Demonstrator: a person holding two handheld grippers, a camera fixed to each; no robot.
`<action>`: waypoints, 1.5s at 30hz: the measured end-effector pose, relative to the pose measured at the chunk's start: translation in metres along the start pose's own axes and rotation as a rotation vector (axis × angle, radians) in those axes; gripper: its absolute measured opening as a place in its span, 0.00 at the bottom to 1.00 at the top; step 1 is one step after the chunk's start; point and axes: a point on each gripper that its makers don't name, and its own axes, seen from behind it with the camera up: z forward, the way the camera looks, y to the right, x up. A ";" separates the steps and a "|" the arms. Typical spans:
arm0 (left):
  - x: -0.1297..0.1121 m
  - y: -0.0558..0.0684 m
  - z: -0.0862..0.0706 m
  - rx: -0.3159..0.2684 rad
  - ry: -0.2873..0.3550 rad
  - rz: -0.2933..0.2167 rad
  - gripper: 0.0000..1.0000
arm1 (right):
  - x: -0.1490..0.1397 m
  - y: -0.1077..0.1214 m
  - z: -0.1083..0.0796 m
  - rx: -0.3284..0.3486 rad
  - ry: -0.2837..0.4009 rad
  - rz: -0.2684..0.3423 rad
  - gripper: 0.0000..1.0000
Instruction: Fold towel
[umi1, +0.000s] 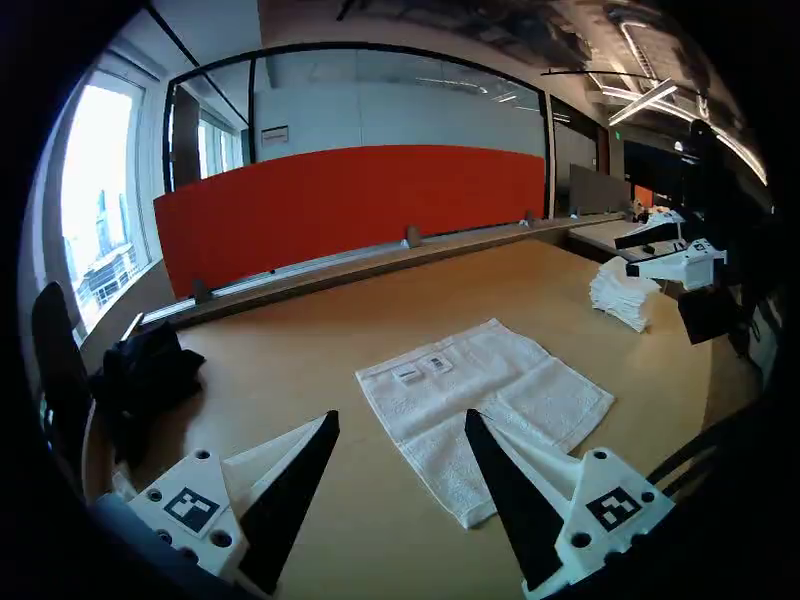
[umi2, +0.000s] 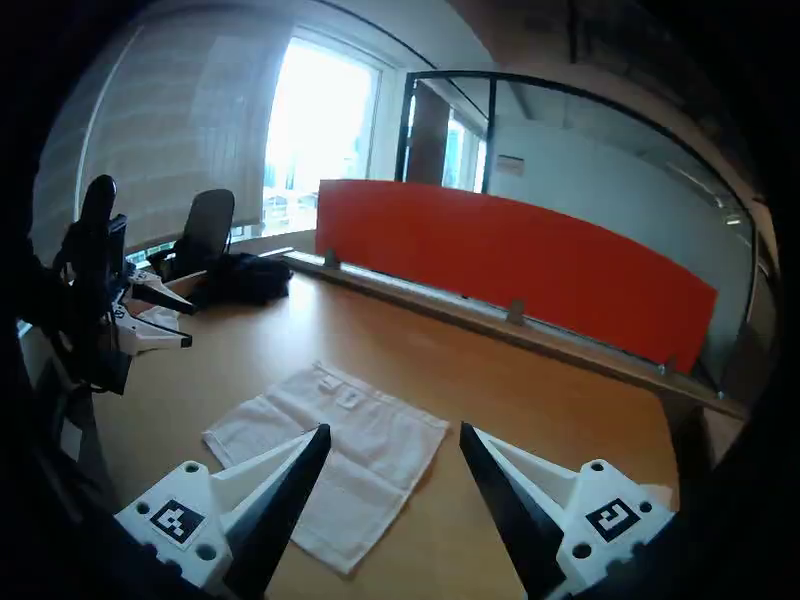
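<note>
Lying flat and unfolded on the wooden desk (umi1: 300, 340), the white towel (umi1: 480, 400) sits near its middle. The left gripper (umi1: 400, 415) and right gripper (umi2: 393, 428) hover close to it, jaws spread and empty. A red partition (umi1: 350, 200) lines the far edge, a bright window (umi1: 95, 200) stands to the left, and a dark heap (umi1: 145, 375), perhaps clothing, lies at the left.

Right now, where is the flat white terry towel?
The white terry towel lies spread on the wooden table just ahead of the left gripper, right of centre in the left gripper view.
</note>
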 end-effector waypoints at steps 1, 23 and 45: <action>-0.004 0.001 0.001 -0.001 -0.005 0.002 0.93 | -0.004 0.000 0.001 0.001 -0.006 -0.003 1.00; -0.060 0.031 0.024 -0.078 -0.106 0.024 0.93 | -0.084 -0.019 0.021 0.041 -0.124 0.000 1.00; -0.108 0.050 0.034 -0.136 -0.208 0.038 0.93 | -0.149 -0.040 0.032 0.089 -0.240 -0.009 1.00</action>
